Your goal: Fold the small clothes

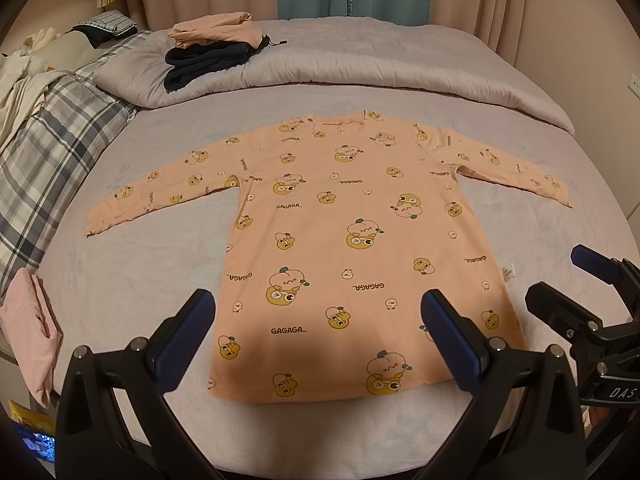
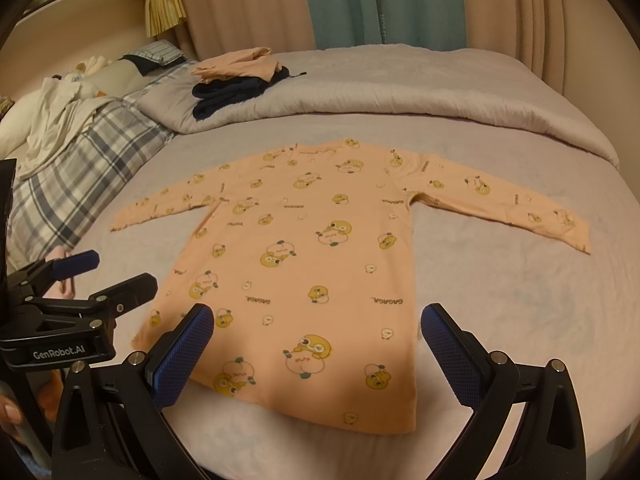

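A peach long-sleeved shirt (image 1: 340,240) printed with cartoon figures is laid flat on the bed (image 1: 160,280), filling the centre of both frames, hem toward the lower edge, neckline toward the top, both sleeves stretched out to left and right; no fold is seen in it, so the folding is judged not yet begun and the step in hand is the approach to the first grasp. The left gripper (image 1: 320,320) is held above the hem at the bottom of the left view, its fingers spread wide and nothing pinched; the right gripper (image 2: 318,332) is held likewise at the bottom of the right view, fingers spread and empty. The next move is judged to call for a sleeve or a side edge to be pinched and carried across the body; thin fabric may have to be lifted clear of the sheet. A rolled grey quilt (image 1: 360,68) lies across the upper part of the frame beyond the neckline, with a stack of folded clothes (image 1: 216,52) on it at upper left; a plaid blanket (image 1: 52,152) is seen at the left edge and a pink folded cloth (image 1: 32,336) at lower left; none of these touches the shirt, and nothing is seen in the way.
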`<state>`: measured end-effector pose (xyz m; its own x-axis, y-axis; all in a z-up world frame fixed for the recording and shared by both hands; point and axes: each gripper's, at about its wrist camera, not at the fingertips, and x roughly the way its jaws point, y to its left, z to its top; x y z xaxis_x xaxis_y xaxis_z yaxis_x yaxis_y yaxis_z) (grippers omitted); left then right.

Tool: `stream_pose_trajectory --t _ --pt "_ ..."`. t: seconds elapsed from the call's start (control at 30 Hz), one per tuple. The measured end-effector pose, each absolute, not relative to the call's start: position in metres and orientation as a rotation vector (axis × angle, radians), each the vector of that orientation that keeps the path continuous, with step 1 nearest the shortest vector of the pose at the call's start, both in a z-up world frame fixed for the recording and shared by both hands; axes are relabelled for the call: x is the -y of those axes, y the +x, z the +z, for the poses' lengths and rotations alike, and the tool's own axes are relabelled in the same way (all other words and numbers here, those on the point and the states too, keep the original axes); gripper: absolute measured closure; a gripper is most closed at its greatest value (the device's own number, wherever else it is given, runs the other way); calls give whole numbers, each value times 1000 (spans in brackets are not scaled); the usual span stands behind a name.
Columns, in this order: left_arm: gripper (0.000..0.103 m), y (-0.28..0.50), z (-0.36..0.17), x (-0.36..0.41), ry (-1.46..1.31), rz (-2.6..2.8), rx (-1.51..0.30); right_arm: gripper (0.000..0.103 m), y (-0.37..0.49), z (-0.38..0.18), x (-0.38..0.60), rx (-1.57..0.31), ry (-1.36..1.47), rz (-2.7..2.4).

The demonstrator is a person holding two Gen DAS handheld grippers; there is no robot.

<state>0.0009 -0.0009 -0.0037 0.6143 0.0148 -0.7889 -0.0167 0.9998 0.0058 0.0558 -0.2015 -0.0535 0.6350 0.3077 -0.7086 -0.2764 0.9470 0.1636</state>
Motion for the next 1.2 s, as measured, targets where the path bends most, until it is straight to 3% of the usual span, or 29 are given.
stream_pose_trajectory --t 0.3,0.63,0.97,1.2 --pt "0 6 -9 -4 -46 2 -916 1 57 -60 202 -825 68 346" --pt "0 27 -45 -21 -243 -97 -989 1 76 -97 254 -855 369 369" --pt "0 54 -55 -15 -352 -172 -1004 1 90 -124 379 -785 778 207" --pt "0 83 -59 -18 -339 -173 -1014 0 122 -136 455 -740 862 -3"
